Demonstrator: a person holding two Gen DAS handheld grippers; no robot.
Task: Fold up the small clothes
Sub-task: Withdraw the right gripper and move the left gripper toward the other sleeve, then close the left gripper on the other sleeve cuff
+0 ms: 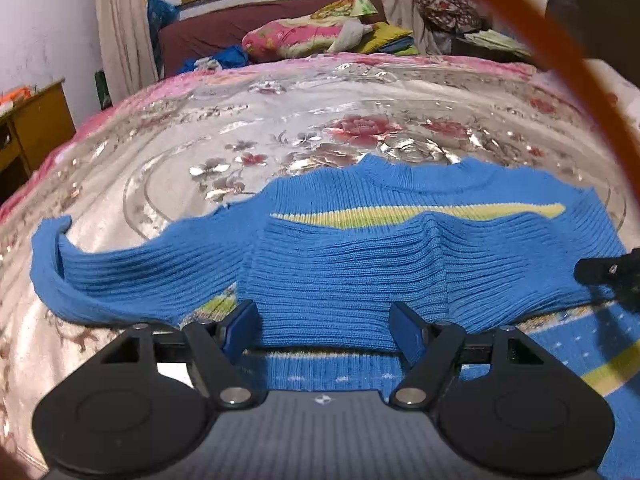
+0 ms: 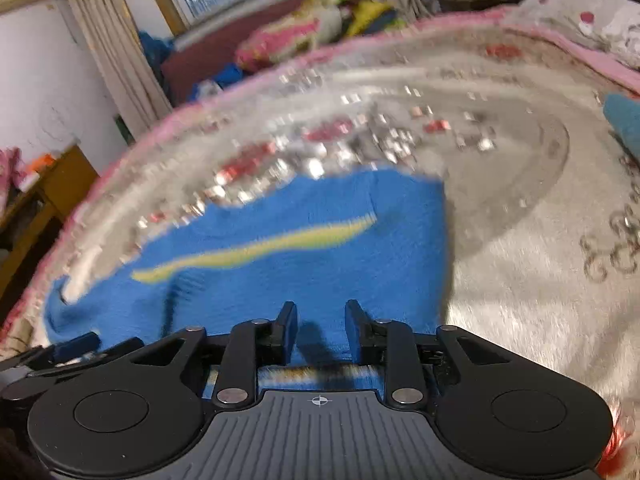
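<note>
A small blue knit sweater [image 1: 344, 264] with a yellow stripe lies on the bed, its lower part folded up over the chest, one sleeve stretched out to the left. My left gripper [image 1: 324, 322] is open, its jaws wide apart astride the folded edge. The right gripper's tip shows at the right edge of the left wrist view [image 1: 600, 270]. In the right wrist view, which is blurred, my right gripper [image 2: 321, 322] is open, with nothing between its jaws, just over the sweater [image 2: 304, 248] near its right edge. The left gripper's finger [image 2: 76, 342] shows at lower left.
The bed has a shiny silver floral cover [image 1: 280, 128] with pink edging. Pillows and folded bedding [image 1: 312, 32] lie beyond it under the window. A wooden cabinet [image 1: 36, 120] stands at the left. An orange cable [image 1: 580, 68] crosses the upper right.
</note>
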